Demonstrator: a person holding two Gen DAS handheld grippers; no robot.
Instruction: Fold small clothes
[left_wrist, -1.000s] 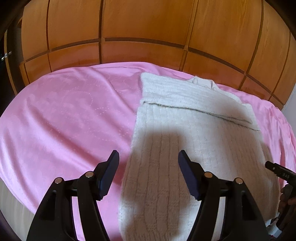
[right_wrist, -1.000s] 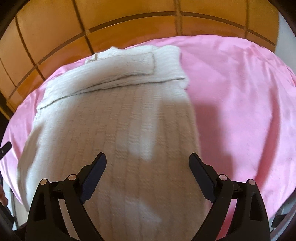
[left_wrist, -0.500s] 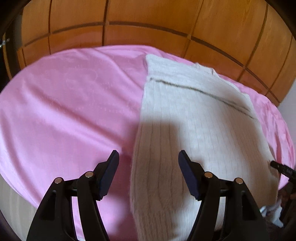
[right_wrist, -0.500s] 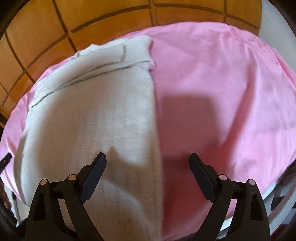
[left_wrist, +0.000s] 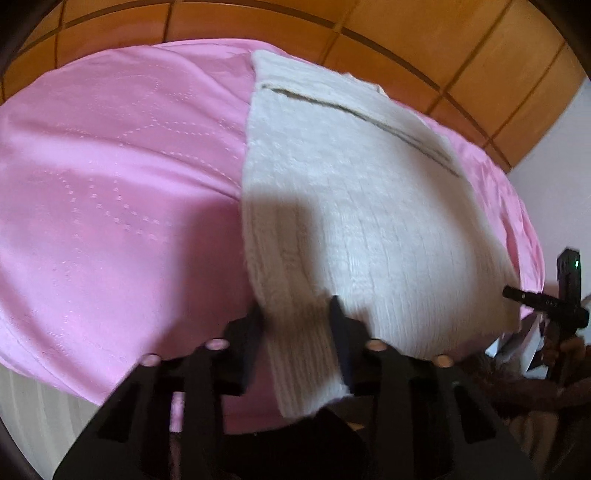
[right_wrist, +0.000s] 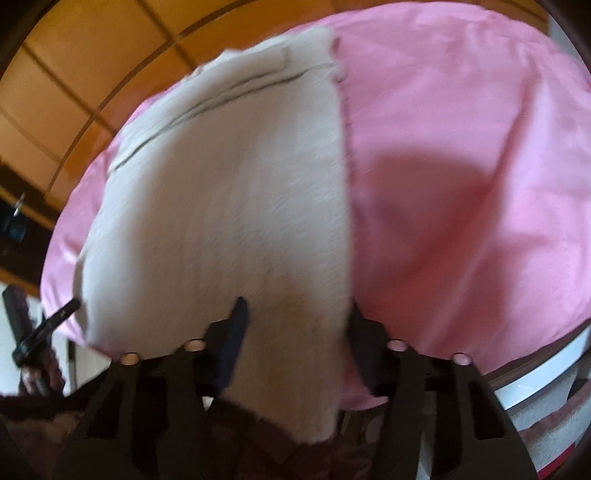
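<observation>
A white knitted sweater (left_wrist: 351, 206) lies folded lengthwise on the pink bedsheet (left_wrist: 110, 192), its near hem hanging over the bed's front edge. My left gripper (left_wrist: 295, 314) straddles the hem's left corner. Its jaws are closing, with the knit between them and not visibly pinched. In the right wrist view the sweater (right_wrist: 229, 206) fills the left half of the bed. My right gripper (right_wrist: 295, 317) straddles the hem's right corner, its right finger at the sweater's edge. Its jaws are closing too, wider apart, with the fabric lying flat between them.
Orange wooden panels (left_wrist: 406, 29) rise behind the bed. The pink sheet (right_wrist: 461, 166) spreads bare to the right of the sweater. A white rim (right_wrist: 546, 369) runs below the bed at lower right. Part of the other handheld gripper (left_wrist: 543, 306) shows at the right edge.
Both grippers came down and closer to the sweater's near hem. Both pairs of jaws narrowed from wide apart, and a hem corner now sits between each pair.
</observation>
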